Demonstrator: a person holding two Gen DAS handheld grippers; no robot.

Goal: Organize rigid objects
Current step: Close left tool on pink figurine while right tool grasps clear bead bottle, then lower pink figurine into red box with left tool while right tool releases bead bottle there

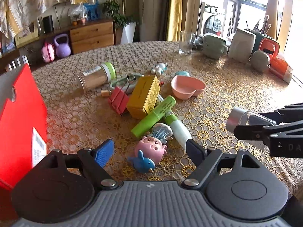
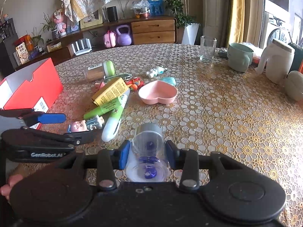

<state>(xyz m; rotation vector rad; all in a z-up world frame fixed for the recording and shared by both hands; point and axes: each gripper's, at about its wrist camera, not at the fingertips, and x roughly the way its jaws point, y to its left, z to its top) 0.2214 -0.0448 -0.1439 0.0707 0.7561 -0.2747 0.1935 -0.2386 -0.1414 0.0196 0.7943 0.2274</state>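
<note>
The right claw (image 2: 148, 151) is closed on a clear jar (image 2: 148, 147) with a silver lid; the blue pads are pressed against the jar's two sides, and the jar is held lying level, lid pointing away, above the counter (image 2: 227, 117). Small blue pieces are seen inside the jar. The left claw (image 1: 149, 147) is spread wide with nothing gripped; between its fingers a pink toy (image 1: 151, 147) and a blue bird toy (image 1: 142, 162) are seen lying on the counter, untouched by the pads as far as can be told. Just beyond them a green tube (image 1: 155, 116) and a green-and-white pen (image 1: 176, 128) are crossed, the tube resting against a yellow box (image 1: 144, 96). Beside the box a red clip (image 1: 118, 101) is found, and further back a lying jar with a green lid (image 1: 96, 76). A pink heart-shaped dish (image 1: 187, 89) sits to the right of the box, empty, with a small white toy (image 1: 160, 68) behind it. A red box (image 1: 20, 124) stands at the left edge of the counter. At the far right of the counter a glass (image 1: 186, 42), a green mug (image 1: 214, 46) and a white jug (image 1: 241, 45) are grouped, well apart from the pile.
</note>
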